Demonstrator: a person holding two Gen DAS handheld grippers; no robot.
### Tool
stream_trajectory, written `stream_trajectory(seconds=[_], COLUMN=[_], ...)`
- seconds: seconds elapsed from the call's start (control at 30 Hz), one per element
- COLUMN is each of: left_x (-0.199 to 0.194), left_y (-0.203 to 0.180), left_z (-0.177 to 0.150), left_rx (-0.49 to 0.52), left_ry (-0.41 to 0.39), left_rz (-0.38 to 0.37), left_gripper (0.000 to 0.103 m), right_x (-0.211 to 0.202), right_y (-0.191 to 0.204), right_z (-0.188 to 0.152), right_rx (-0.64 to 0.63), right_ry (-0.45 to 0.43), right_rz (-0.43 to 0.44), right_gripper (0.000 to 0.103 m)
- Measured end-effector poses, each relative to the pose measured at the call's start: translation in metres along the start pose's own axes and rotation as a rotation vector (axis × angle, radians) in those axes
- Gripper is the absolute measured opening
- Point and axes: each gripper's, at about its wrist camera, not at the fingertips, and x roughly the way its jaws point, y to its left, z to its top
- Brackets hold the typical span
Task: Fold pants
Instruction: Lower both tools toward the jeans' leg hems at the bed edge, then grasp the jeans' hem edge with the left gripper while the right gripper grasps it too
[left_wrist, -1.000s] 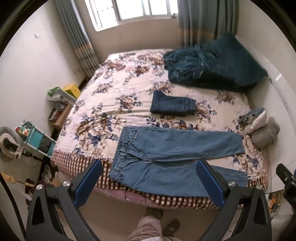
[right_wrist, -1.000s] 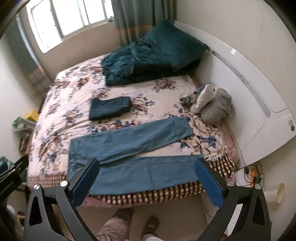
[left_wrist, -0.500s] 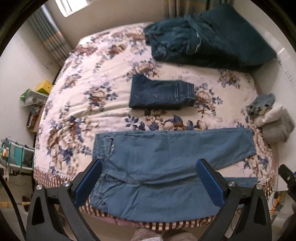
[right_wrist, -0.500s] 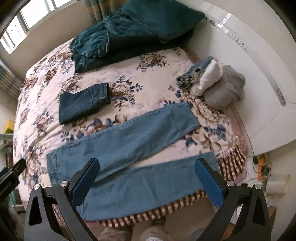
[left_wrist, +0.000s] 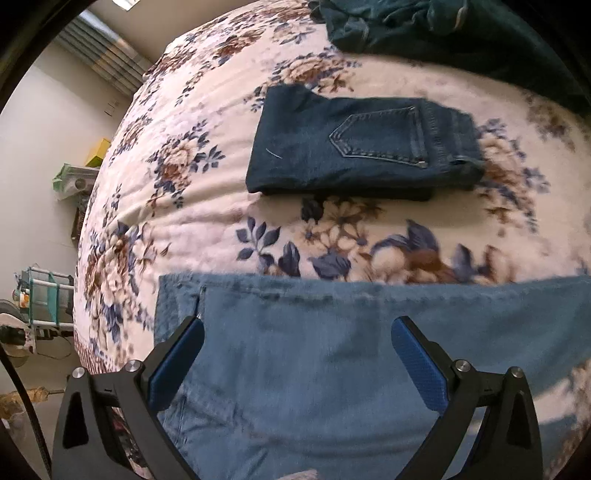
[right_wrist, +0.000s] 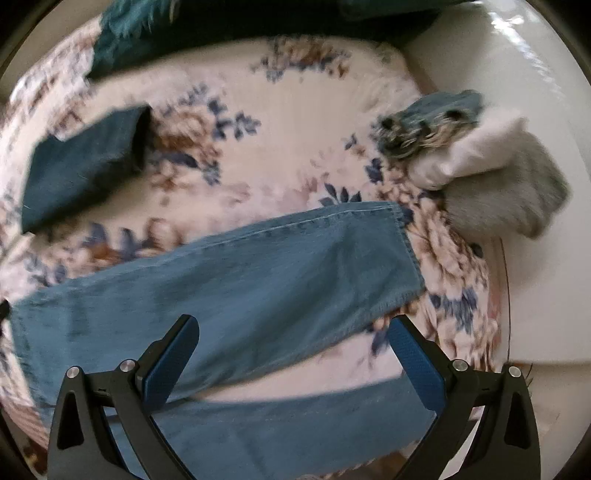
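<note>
Along the near edge of the floral-quilted bed (left_wrist: 207, 206), the light-blue denim pants (left_wrist: 332, 362) lie spread flat, waistband toward the bed's left side and legs running toward its right; folding appears not yet begun, this being judged the approach to a first grasp. Left gripper (left_wrist: 297, 354) hovers over the waist region and right gripper (right_wrist: 291, 350) over the far leg near its hem, both with fingers wide apart and empty. Next, each must descend onto a fabric edge and pinch it.
</note>
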Motion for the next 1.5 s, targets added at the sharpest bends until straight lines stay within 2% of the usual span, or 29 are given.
stream_trajectory(seconds=[0.13, 0.33, 0.47, 0.6, 0.73, 0.8, 0.87, 0.9, 0.97, 1.07, 1.1, 1.13, 1.17, 1.2, 1.27, 1.37, 1.5], left_x=[0.043, 0.109, 0.127, 0.131, 0.133, 0.13, 0.124, 0.12, 0.114, 0.107, 0.104, 0.101, 0.102, 0.098, 0.096, 0.082, 0.051], left_y=[-0.025, -0.105, -0.127, -0.119, -0.107, -0.104, -0.105, -0.107, -0.109, -0.116, -0.116, -0.117, -0.119, -0.117, -0.101, -0.086, -0.066], left_z=[0.01, -0.004, -0.014, -0.001, 0.007, 0.009, 0.009, 0.006, 0.005, 0.003, 0.003, 0.004, 0.004, 0.003, 0.008, 0.01, 0.001], left_rx=[0.069, 0.391, 0.528, 0.536, 0.538, 0.546, 0.551, 0.562, 0.581, 0.599, 0.6, 0.594, 0.581, 0.564, 0.51, 0.461, 0.422], left_ry=[-0.018, 0.039, 0.013, 0.057, 0.08, 0.078, 0.082, 0.078, 0.071, 0.054, 0.047, 0.04, 0.031, 0.017, 0.02, -0.003, -0.054], left_rz=[0.015, 0.048, 0.085, -0.001, -0.097, -0.146, -0.205, -0.222, -0.244, -0.266, -0.269, -0.272, -0.277, -0.266, -0.305, -0.328, -0.351], left_gripper=[0.103, 0.103, 0.103, 0.103, 0.101, 0.09, 0.061, 0.056, 0.035, 0.02, 0.018, 0.015, 0.007, 0.003, 0.003, 0.003, 0.003], right_x=[0.068, 0.146, 0.182, 0.198, 0.205, 0.207, 0.207, 0.207, 0.206, 0.203, 0.2, 0.197, 0.192, 0.188, 0.178, 0.159, 0.133], right_y=[0.011, 0.074, 0.108, 0.121, 0.117, 0.115, 0.113, 0.112, 0.111, 0.112, 0.11, 0.11, 0.107, 0.103, 0.091, 0.066, 0.044], right_z=[0.026, 0.037, 0.048, 0.055, 0.062, 0.066, 0.068, 0.069, 0.07, 0.072, 0.073, 0.078, 0.083, 0.087, 0.092, 0.086, 0.068], right_rx=[-0.185, -0.532, -0.666, -0.753, -0.772, -0.766, -0.778, -0.78, -0.782, -0.779, -0.772, -0.757, -0.738, -0.715, -0.646, -0.584, -0.554], right_ry=[0.064, 0.149, 0.191, 0.212, 0.232, 0.243, 0.239, 0.241, 0.245, 0.227, 0.217, 0.207, 0.191, 0.173, 0.144, 0.107, 0.083], right_rz=[-0.035, -0.117, -0.164, -0.162, -0.111, -0.08, -0.058, -0.045, -0.023, -0.016, -0.015, -0.015, -0.017, -0.018, 0.011, 0.055, 0.093], right_gripper=[0.103, 0.103, 0.103, 0.103, 0.102, 0.097, 0.087, 0.084, 0.073, 0.06, 0.056, 0.048, 0.036, 0.029, 0.018, 0.012, 0.011])
